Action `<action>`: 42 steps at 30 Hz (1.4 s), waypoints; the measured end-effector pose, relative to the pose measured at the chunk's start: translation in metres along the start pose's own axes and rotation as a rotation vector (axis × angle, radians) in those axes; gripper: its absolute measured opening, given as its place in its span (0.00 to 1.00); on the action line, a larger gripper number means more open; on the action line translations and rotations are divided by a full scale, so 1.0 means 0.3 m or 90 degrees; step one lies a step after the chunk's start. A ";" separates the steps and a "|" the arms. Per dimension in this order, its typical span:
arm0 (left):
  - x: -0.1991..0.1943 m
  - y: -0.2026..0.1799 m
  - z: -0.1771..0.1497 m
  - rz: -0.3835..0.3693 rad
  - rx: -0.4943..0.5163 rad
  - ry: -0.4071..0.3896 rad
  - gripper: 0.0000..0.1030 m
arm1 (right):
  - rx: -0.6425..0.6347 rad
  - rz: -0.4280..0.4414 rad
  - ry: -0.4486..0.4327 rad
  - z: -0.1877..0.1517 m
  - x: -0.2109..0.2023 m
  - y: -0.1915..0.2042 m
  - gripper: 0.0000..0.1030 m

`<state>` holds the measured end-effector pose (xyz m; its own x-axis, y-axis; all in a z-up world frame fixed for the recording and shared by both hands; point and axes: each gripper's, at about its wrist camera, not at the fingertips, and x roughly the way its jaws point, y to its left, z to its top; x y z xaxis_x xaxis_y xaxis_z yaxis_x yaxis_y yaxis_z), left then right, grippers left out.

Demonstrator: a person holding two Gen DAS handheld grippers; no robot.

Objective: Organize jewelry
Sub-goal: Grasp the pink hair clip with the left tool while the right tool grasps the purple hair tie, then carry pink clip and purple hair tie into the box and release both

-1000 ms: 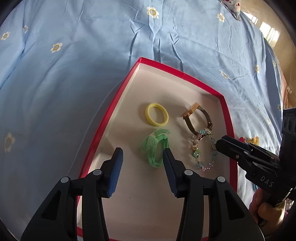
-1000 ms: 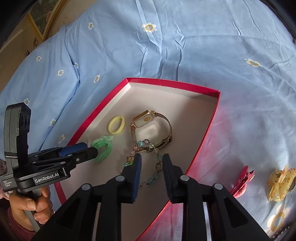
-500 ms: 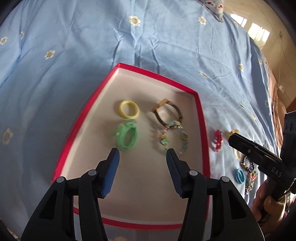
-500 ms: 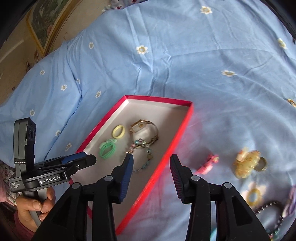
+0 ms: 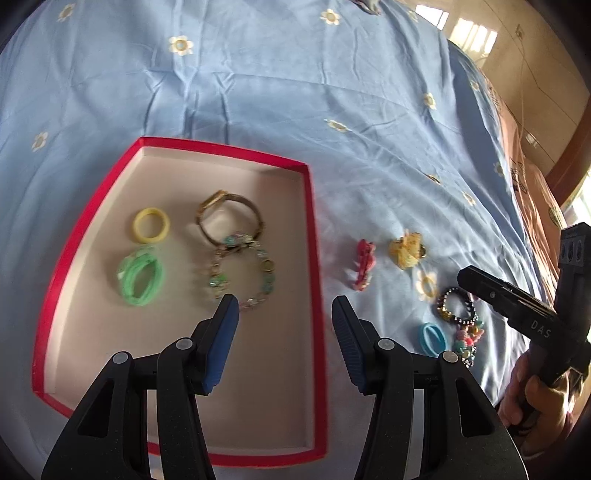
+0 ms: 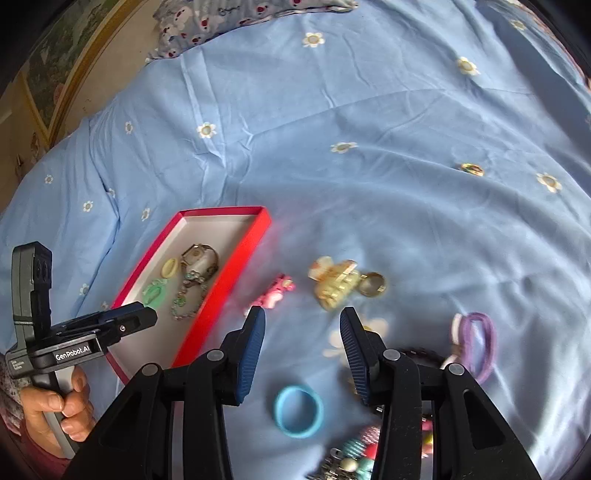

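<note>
A red-rimmed box [image 5: 312, 236] [image 6: 236, 269] lies on the blue bedsheet. It holds a yellow ring [image 5: 150, 225], a green hair tie [image 5: 141, 276], a gold watch [image 5: 229, 218] and a beaded bracelet [image 5: 242, 275]. Right of the box lie a pink clip [image 5: 364, 264] [image 6: 274, 291], a yellow claw clip [image 5: 406, 248] [image 6: 334, 282], a blue ring [image 5: 430, 338] [image 6: 298, 410], a dark bead bracelet [image 5: 456, 308] and a purple hair tie [image 6: 478, 341]. My left gripper [image 5: 284, 317] is open and empty over the box's right rim. My right gripper [image 6: 302, 330] is open and empty above the loose items.
A blue flowered bedsheet [image 6: 369, 129] covers the whole surface. A patterned pillow [image 6: 236, 11] lies at the far edge. A colourful beaded piece [image 6: 356, 454] lies at the bottom of the right wrist view. A wooden floor [image 5: 535, 74] shows beyond the bed.
Both grippers have pulled back and swung right, away from the box. My right gripper opened wider after leaving the beaded bracelet in the box. Loose items right of the box came into view.
</note>
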<state>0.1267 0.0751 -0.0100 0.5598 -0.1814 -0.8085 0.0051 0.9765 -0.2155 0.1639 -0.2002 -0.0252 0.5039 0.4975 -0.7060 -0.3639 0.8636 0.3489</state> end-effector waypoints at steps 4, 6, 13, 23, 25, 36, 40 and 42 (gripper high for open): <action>0.028 -0.074 0.015 -0.010 0.028 0.006 0.50 | 0.013 -0.017 -0.002 -0.020 -0.031 -0.057 0.43; 0.041 -0.103 0.020 -0.014 0.041 0.010 0.50 | 0.020 -0.022 -0.004 -0.029 -0.042 -0.081 0.43; 0.098 -0.179 0.034 -0.016 0.077 0.023 0.50 | 0.032 -0.037 -0.006 -0.037 -0.056 -0.136 0.43; 0.192 -0.226 0.053 -0.015 0.107 0.049 0.50 | 0.012 -0.113 -0.007 -0.046 -0.080 -0.205 0.43; 0.217 -0.236 0.061 -0.012 0.114 0.055 0.50 | 0.021 -0.117 0.000 -0.050 -0.073 -0.229 0.43; 0.344 -0.265 0.083 -0.006 0.146 0.098 0.20 | 0.047 -0.099 0.023 -0.063 -0.031 -0.285 0.31; 0.336 -0.275 0.084 -0.018 0.150 0.091 0.10 | 0.048 -0.099 0.012 -0.055 -0.043 -0.281 0.09; 0.326 -0.276 0.083 -0.023 0.149 0.085 0.10 | 0.048 -0.094 0.003 -0.049 -0.051 -0.273 0.07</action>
<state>0.2018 -0.0204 -0.0576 0.4413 -0.2156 -0.8711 0.2236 0.9665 -0.1259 0.1745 -0.2798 -0.0521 0.5434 0.3652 -0.7559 -0.2265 0.9308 0.2869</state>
